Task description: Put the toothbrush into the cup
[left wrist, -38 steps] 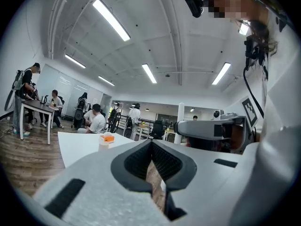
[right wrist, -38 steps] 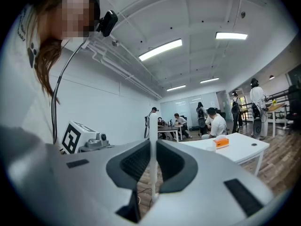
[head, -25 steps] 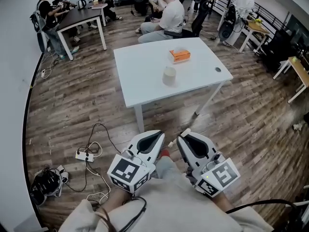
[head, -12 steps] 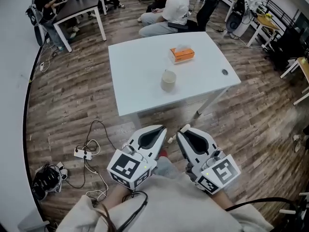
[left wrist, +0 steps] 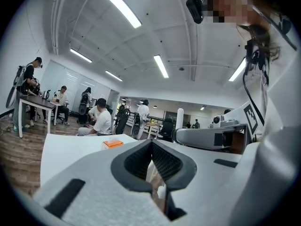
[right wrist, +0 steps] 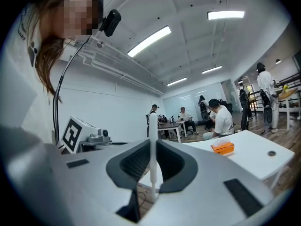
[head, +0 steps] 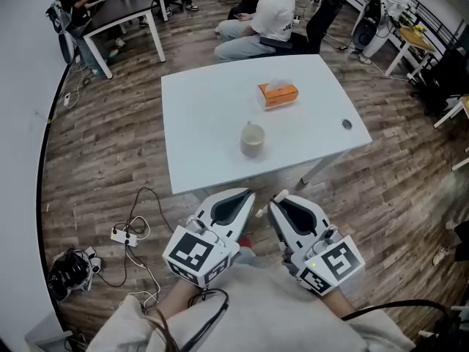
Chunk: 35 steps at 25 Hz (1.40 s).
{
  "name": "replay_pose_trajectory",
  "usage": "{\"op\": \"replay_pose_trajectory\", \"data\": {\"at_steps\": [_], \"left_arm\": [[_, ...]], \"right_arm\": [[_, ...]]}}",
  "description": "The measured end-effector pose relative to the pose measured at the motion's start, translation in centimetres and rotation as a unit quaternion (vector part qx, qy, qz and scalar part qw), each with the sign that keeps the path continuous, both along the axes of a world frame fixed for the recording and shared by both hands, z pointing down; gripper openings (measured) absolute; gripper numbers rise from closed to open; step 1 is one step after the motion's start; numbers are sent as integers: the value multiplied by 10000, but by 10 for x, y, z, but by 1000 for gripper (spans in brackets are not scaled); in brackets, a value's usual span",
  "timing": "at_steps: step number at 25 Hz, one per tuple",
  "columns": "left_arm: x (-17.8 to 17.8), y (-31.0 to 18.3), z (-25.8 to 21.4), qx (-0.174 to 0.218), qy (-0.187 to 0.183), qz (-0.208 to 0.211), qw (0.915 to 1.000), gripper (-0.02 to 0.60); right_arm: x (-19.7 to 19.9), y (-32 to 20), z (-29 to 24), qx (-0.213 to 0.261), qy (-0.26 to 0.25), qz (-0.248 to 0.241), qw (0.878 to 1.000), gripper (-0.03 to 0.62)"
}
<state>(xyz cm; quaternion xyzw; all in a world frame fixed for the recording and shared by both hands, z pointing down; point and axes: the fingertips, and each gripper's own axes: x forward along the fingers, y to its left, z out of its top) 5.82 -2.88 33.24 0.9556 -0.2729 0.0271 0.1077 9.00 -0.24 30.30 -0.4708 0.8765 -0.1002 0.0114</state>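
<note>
Toothbrush (right wrist: 151, 145): a slim white stick, upright, pinched between the jaws of the right gripper (right wrist: 151, 171). It rises past the jaw tips. In the head view only a small white end shows at the nose of that gripper. It is off the counter, well short of the cup.

Cup (head: 253, 139): pale, upright, open mouth up, on the white counter (head: 205, 123). It stands near the counter's 6 o'clock edge, alone, touching nothing.

Right gripper: jaws closed narrow on the toothbrush. It is held low at 6 o'clock in the head view, its nose aimed toward 12, over the wood floor.

Left gripper (head: 248, 196): just beside the right one, on its 9 o'clock side. Its jaws are drawn together to a thin slit and nothing is clamped. A bit of floor and a small white spot show through the slit in its own view.

Orange tissue box (head: 278, 94): on the counter at about 1 o'clock from the cup, apart from it.

Small dark round disc (head: 346, 124): near the counter's 3 o'clock corner, well apart from the cup.

Floor at 8 o'clock: white power strip (head: 121, 235) with looping cables. A dark bundle (head: 69, 279) lies further toward 8; what it is cannot be told.

At 12 o'clock beyond the counter: a seated person in a white shirt (head: 272, 13).
</note>
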Motion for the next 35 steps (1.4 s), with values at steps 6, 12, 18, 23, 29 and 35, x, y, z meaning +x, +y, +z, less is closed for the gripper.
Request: {"op": "replay_pose_trajectory", "data": {"at_steps": [6, 12, 18, 23, 29, 35], "left_arm": [[15, -24, 4, 39, -37, -42, 10000, 9], [23, -56, 1, 86, -17, -169, 9998, 9], [28, -81, 4, -47, 45, -194, 9998, 9], [24, -104, 8, -126, 46, -278, 9995, 9], [21, -132, 22, -307, -10, -269, 9992, 9], [25, -155, 34, -422, -76, -155, 9990, 9]], "right_arm": [[9, -22, 10, -105, -49, -29, 9999, 51], [15, -51, 10, -117, -89, 11, 9999, 51], [25, -81, 9, -107, -46, 133, 9998, 51], [26, -110, 11, -105, -34, 192, 9998, 51], [28, -146, 12, -59, 57, 288, 9996, 51], [26, -178, 11, -63, 8, 308, 9995, 51]]}}
